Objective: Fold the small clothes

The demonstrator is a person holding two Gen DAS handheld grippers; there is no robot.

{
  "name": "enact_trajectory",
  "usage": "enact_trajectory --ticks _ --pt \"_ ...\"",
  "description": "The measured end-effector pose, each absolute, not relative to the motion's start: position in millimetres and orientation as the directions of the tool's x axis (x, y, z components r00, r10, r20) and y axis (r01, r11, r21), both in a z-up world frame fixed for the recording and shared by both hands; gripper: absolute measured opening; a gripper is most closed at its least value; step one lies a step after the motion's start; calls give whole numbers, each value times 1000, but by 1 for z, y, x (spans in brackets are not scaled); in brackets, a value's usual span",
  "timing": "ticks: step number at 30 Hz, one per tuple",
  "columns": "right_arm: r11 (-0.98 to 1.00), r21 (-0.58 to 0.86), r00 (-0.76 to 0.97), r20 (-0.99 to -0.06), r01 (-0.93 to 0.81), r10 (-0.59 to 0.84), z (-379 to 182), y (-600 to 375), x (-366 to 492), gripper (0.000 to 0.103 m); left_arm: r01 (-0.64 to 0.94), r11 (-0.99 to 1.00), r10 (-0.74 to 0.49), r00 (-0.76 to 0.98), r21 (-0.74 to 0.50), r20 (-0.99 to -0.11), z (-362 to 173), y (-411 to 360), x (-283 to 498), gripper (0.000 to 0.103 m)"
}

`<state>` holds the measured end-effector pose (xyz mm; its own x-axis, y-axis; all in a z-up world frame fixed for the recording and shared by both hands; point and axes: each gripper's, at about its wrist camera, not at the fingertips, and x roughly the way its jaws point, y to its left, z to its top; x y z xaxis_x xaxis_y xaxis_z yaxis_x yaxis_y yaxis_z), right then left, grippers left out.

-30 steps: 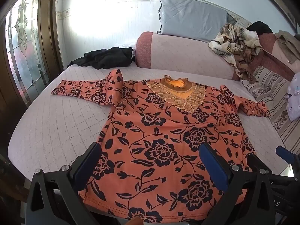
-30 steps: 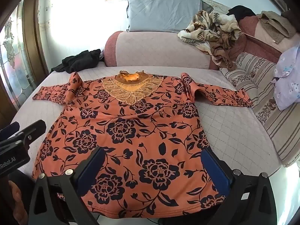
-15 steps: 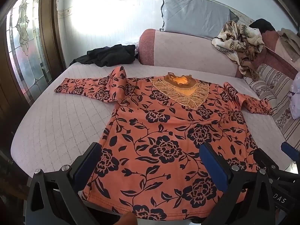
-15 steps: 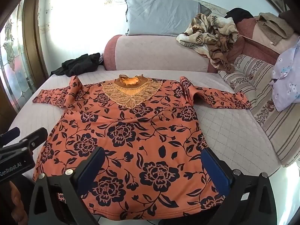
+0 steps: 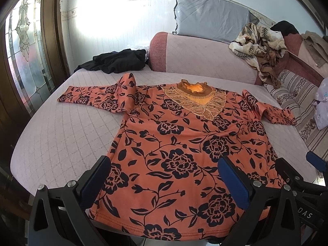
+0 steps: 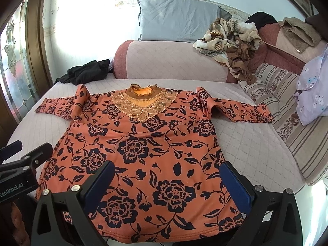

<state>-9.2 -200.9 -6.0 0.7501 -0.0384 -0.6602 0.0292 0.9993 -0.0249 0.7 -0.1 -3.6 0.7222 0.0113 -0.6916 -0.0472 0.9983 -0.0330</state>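
Observation:
An orange long-sleeved top with a dark flower print [image 5: 180, 143] lies flat, front up, on the pink quilted seat [image 5: 61, 135], collar away from me and both sleeves spread out. It also shows in the right wrist view [image 6: 147, 147]. My left gripper [image 5: 164, 174] is open and empty, hovering above the hem's left part. My right gripper [image 6: 166, 180] is open and empty above the hem's right part. The left gripper also shows at the left edge of the right wrist view [image 6: 22, 164].
A black garment [image 5: 116, 61] lies at the back left of the seat. A grey pillow [image 5: 209, 16] and a crumpled patterned cloth [image 5: 260, 43] rest on the backrest. A striped cushion [image 6: 287, 110] and a lilac floral pillow [image 6: 313, 94] lie to the right. A glass door [image 5: 22, 61] stands at left.
Both grippers have pulled back and risen slightly from the top, so more of the hem shows. Both stay open. The top has not moved.

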Motion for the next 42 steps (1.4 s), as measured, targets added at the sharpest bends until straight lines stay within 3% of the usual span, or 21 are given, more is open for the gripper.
enact_trajectory --ticks 42 --pt "999 -26 761 -648 20 -32 -1 -195 -7 103 -48 999 17 713 -25 -700 -8 -1 1 103"
